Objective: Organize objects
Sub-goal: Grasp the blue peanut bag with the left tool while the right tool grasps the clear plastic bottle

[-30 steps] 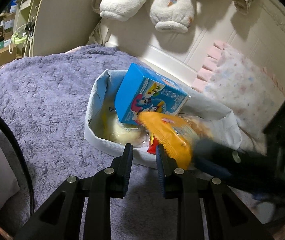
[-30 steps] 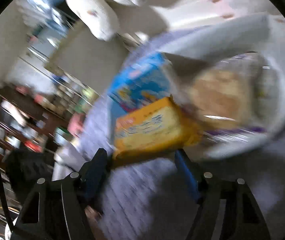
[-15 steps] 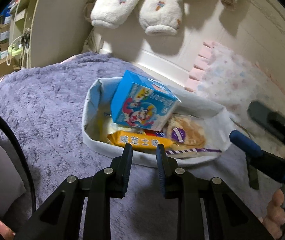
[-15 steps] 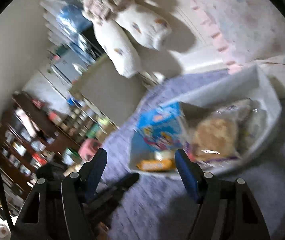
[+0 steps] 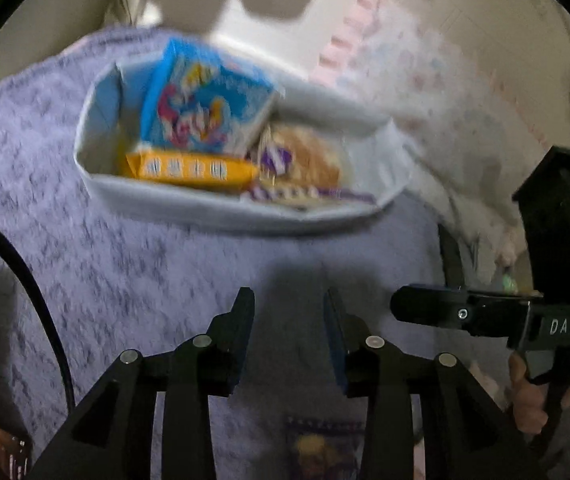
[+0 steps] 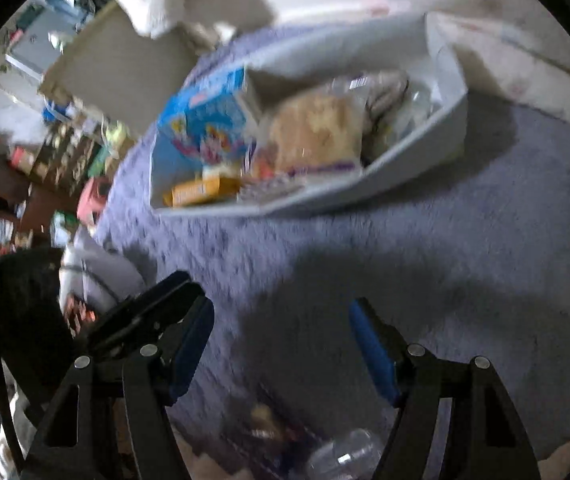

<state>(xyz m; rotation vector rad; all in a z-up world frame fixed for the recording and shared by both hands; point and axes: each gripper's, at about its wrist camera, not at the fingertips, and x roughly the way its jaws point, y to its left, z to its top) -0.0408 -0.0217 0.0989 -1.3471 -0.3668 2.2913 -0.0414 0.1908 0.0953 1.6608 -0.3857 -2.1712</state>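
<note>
2 tools are seen over a purple blanket (image 5: 133, 280). Left tool (image 5: 289, 300): jaws have just been opening, a narrow gap is shown, nothing is held between them. Right tool (image 6: 281, 312): jaws are set moderately wide, empty; only blanket is seen between them. In the left view the right tool (image 5: 425, 308) is seen low at right, gripped by a hand (image 5: 529, 396).

A white basket (image 5: 221, 212) is placed on the blanket, ahead of both tools and well apart from them. Inside it: a blue box (image 5: 205, 116) is leaned at the back left, a yellow pack (image 5: 189, 168) is laid along the near wall below the box, a bread bag (image 5: 309, 156) is placed just right of both.

Near the bottom edge of the left view a blurred purple packet (image 5: 321, 448) is seen lying on the blanket below the left tool. Both views are motion-blurred; finer detail cannot be told.
</note>
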